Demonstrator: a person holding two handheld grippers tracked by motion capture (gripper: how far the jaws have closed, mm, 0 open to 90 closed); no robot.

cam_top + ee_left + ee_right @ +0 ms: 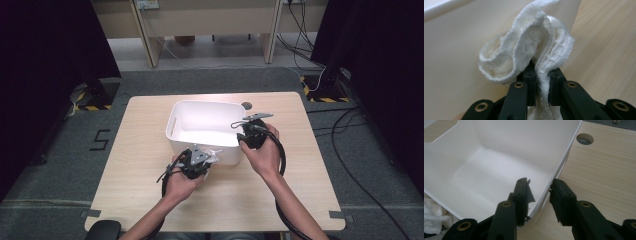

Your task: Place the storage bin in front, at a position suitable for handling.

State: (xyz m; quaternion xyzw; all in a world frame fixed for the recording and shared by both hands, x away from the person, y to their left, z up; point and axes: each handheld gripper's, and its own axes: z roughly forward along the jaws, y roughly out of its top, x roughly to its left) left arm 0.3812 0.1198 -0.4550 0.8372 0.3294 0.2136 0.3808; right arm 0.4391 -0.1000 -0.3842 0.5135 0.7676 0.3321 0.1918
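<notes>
A white plastic bin stands in the middle of the wooden table. Against the outside of its near wall, my left gripper is shut on a crumpled white cloth, which bulges above the jaws. In the high view that left gripper and the cloth sit at the bin's front right corner. My right gripper straddles the bin's right wall, one jaw inside and one outside, closed on the rim. The high view shows the right gripper at the bin's right side. The bin's inside is bare.
A round cable hole lies in the table just beyond the bin's far right corner. Bare wood surrounds the bin on every side. Cables trail from both grippers towards the table's near edge. Grey carpet and desk legs lie beyond the table.
</notes>
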